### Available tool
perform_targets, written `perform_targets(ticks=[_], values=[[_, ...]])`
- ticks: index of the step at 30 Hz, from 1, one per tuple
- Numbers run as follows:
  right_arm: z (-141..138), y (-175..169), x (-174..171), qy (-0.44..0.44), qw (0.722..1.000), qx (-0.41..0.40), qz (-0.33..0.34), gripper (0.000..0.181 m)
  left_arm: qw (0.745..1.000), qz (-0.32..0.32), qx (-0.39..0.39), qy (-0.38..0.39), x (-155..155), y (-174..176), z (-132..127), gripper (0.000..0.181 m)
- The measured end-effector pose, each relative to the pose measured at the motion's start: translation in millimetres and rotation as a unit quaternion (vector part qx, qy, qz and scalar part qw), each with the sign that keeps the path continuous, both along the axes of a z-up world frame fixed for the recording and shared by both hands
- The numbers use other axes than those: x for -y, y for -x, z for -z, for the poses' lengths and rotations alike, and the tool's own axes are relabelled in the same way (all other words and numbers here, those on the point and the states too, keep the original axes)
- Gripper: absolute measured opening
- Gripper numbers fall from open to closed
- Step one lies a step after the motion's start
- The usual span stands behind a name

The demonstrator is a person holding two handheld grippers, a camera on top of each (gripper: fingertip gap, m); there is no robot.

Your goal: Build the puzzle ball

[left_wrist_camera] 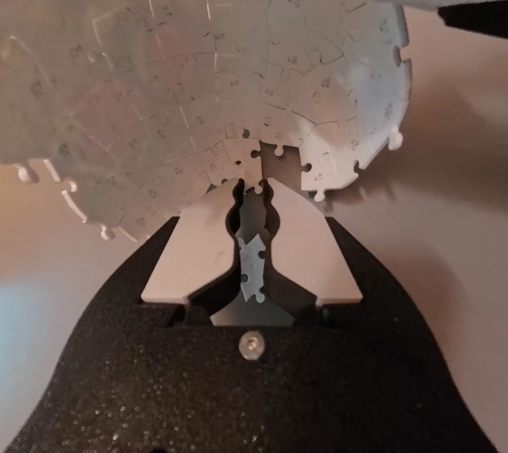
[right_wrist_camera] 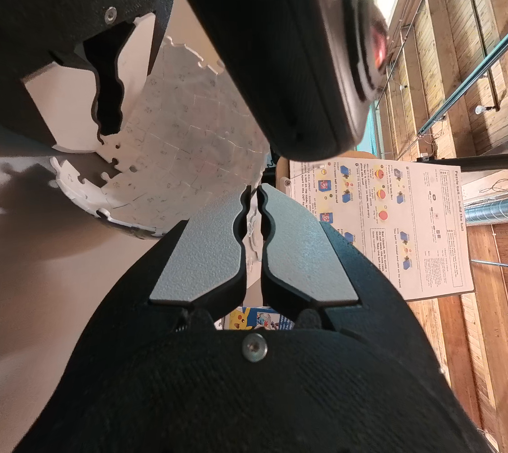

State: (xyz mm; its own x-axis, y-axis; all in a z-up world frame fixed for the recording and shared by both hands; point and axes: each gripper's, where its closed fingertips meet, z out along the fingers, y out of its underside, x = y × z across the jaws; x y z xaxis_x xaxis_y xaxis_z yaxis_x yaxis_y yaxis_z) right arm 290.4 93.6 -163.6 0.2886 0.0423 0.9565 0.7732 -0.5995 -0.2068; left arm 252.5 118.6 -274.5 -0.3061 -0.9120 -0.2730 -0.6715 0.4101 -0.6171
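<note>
White puzzle-ball shell [left_wrist_camera: 192, 77], part-built, inside facing me, sits right at my L gripper [left_wrist_camera: 253, 183] tips, which pinch its rim piece. 1 loose piece [left_wrist_camera: 251, 263] lies below btwn the fingers. R gripper [right_wrist_camera: 254, 189] nearly shut on the shell's far rim; grip unclear. 1 instruction sheet [right_wrist_camera: 384, 225] behind.

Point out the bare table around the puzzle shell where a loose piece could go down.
Bare tan table lies right of the puzzle shell, and more lower left of it. It is crowded at the left tongs, where the shell's notched edge and a loose piece sit.
</note>
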Motion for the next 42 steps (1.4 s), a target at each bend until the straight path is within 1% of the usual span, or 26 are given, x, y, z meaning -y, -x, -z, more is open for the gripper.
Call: perform_targets(ticks=[4, 11, 15, 17, 19, 22, 28, 32, 35, 40, 42], values=[[0.2, -0.8, 0.7, 0.0, 1.0, 0.0, 0.001, 0.004, 1.0, 0.004, -0.008, 0.017, 5.9, 1.5, 0.3, 0.014], [-0.2, 0.0, 0.1, -0.002, 1.0, -0.001, 0.001, 0.004, 1.0, -0.008, 0.016, 0.016, -2.4, -2.3, -10.0, 0.015], [-0.1, -0.2, 0.2, -0.003, 1.0, -0.001, 0.0, 0.004, 1.0, -0.008, 0.015, -0.009, -6.9, -6.2, -7.4, 0.001], [-0.1, 0.2, 0.0, -0.003, 1.0, 0.0, 0.0, 0.004, 0.999, -0.007, 0.026, -0.029, -8.8, -10.2, -9.1, 0.0], [-0.2, 0.3, -0.2, -0.004, 1.0, 0.0, 0.0, 0.004, 0.999, 0.004, 0.031, -0.033, -5.3, -13.1, -10.6, 0.0], [0.5, -0.6, 0.4, -0.004, 1.0, -0.003, 0.002, 0.004, 0.999, 0.009, 0.037, -0.028, -2.8, -18.8, -12.2, 0.0], [0.6, -1.5, 0.9, -0.007, 1.0, -0.005, 0.004, 0.004, 1.0, 0.003, 0.0, -0.018, 1.2, -17.4, -1.2, 0.0], [0.0, -0.4, 0.0, -0.009, 1.0, -0.005, 0.003, 0.004, 1.0, -0.003, -0.001, -0.01, 2.4, -16.4, -0.5, 0.0], [-0.1, 0.2, -0.5, -0.011, 1.0, -0.005, 0.002, 0.004, 1.0, -0.011, -0.003, 0.004, 3.6, -16.1, -0.1, 0.0], [0.2, -0.8, -0.2, -0.014, 1.0, -0.007, 0.003, 0.004, 0.998, -0.022, -0.014, 0.048, 11.0, -13.2, 1.6, 0.0], [0.3, -0.7, -0.2, -0.013, 1.0, -0.007, 0.003, 0.004, 0.999, -0.025, -0.009, 0.038, 9.2, -13.4, 1.2, 0.0]])
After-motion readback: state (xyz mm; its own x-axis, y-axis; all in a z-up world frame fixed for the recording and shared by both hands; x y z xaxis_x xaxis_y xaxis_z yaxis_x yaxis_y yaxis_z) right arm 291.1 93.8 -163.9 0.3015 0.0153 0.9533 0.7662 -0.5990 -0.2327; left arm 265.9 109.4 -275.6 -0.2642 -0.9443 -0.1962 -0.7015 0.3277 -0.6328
